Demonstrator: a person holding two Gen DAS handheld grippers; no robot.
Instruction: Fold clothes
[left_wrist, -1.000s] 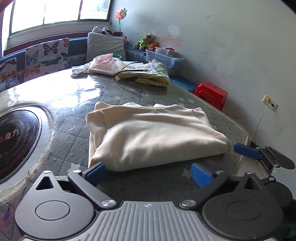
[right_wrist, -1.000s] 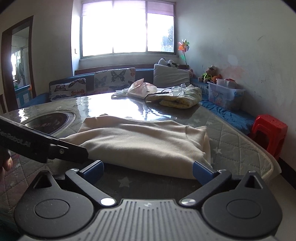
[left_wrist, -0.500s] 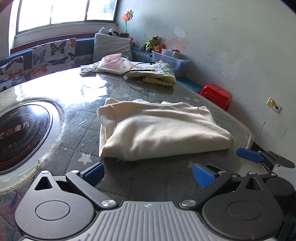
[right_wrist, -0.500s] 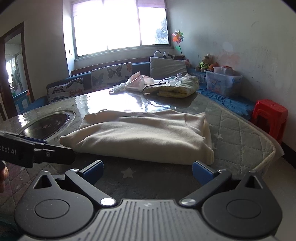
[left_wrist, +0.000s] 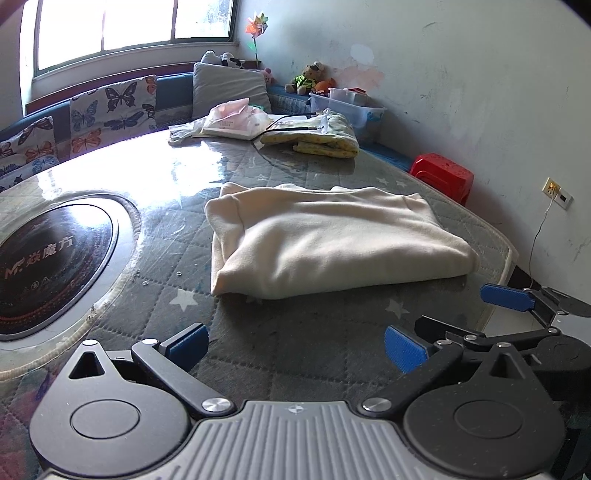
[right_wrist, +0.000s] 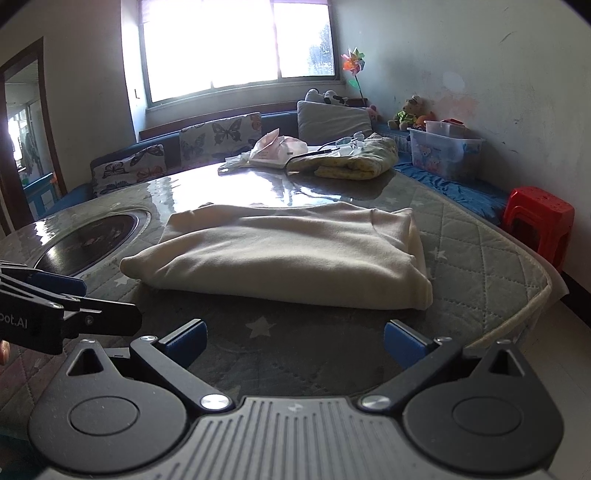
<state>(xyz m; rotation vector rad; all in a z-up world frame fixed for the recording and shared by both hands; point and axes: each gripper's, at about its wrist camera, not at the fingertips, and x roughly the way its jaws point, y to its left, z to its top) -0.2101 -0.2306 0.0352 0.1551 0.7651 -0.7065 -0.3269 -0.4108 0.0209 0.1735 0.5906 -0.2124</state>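
The left hand-held gripper (left_wrist: 295, 343) and right hand-held gripper (right_wrist: 293, 341) are hovering wide open and empty, just short of the folded cream garment (left_wrist: 332, 240) lying on the quilted counter (left_wrist: 295, 354).

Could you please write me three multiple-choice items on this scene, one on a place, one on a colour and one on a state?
1. Where does the cream garment lie?
A. on the quilted table
B. on the red stool
C. in the plastic bin

2. What colour are the claw pads?
A. red
B. blue
C. yellow

3. How do both claws stand?
A. shut on the garment
B. shut on nothing
C. open and holding nothing

Key: 1 A, it rests flat on the table. 2 B, blue pads show in both views. 3 C, the left claw and right claw are spread short of the garment.
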